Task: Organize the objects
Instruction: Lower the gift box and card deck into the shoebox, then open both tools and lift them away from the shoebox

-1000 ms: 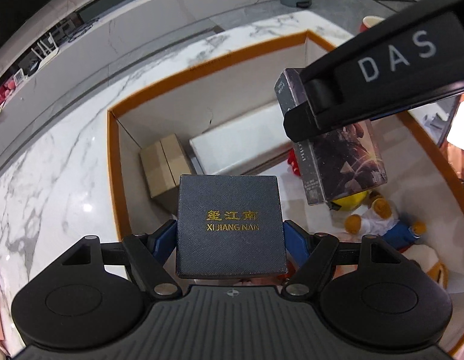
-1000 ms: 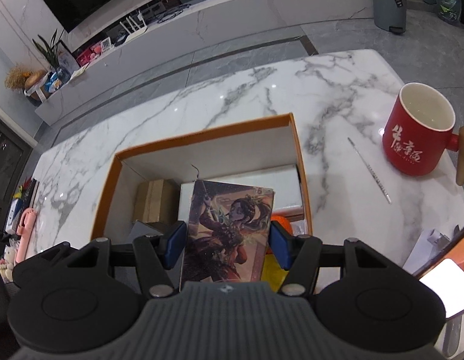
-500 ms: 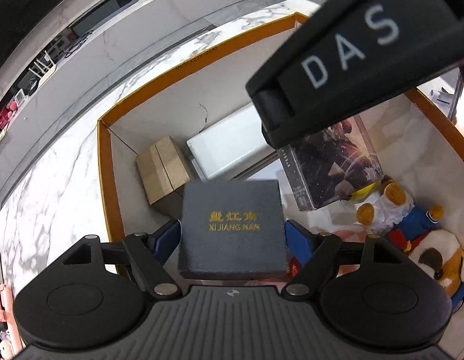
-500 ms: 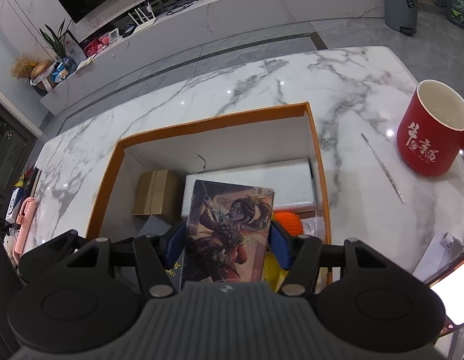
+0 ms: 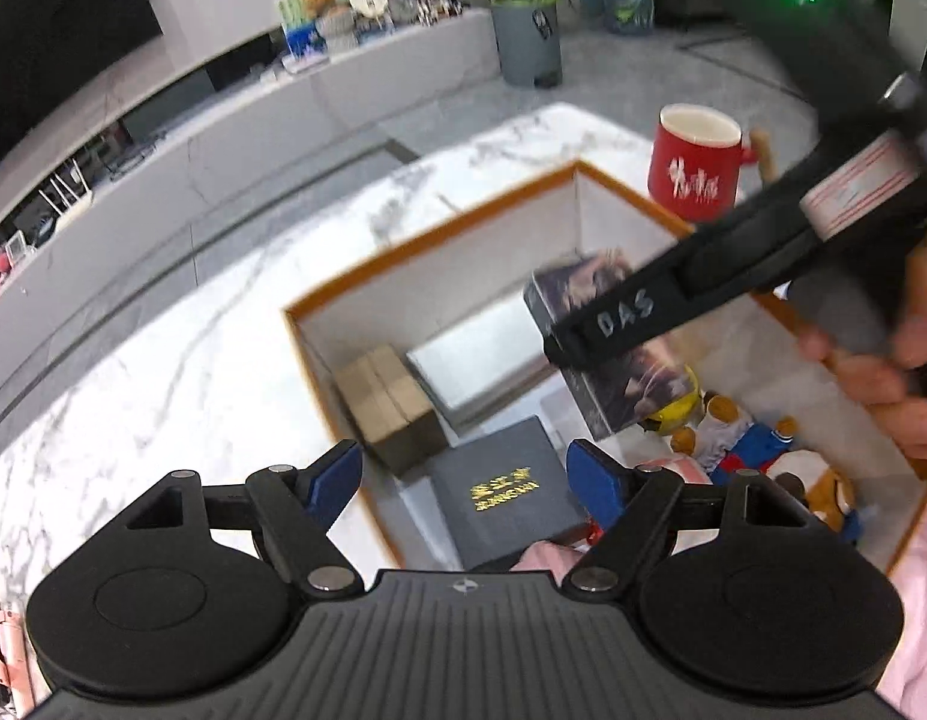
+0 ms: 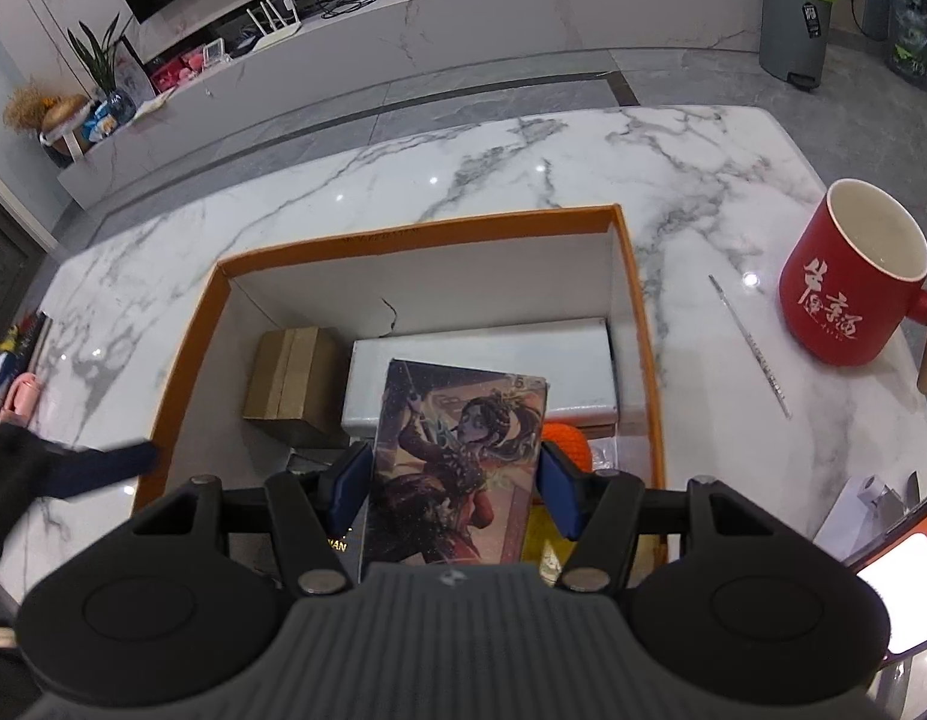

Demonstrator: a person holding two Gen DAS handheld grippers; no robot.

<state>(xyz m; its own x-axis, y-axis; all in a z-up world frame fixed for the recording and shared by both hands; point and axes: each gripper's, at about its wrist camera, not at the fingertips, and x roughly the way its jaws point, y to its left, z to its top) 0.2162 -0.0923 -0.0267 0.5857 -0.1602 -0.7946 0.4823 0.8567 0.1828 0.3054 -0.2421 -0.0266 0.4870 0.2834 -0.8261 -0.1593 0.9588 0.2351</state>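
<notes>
Well above orange-rimmed box (image 5: 430,237), left gripper (image 5: 463,474) empty.

- The right gripper (image 6: 452,487) clamps an illustrated box (image 6: 457,462) by its two side edges, blue pads (image 6: 350,483) pressed against it.
- Beyond the tongs, an orange-rimmed box (image 6: 415,229) sits on the marble table (image 6: 319,204).
- Inside it, ahead of the tongs, lie a brown carton (image 6: 292,381) and a long white box (image 6: 493,354).
- Well to the right of the tongs stands a red mug (image 6: 853,288); a thin rod (image 6: 750,343) lies between mug and orange-rimmed box.
</notes>
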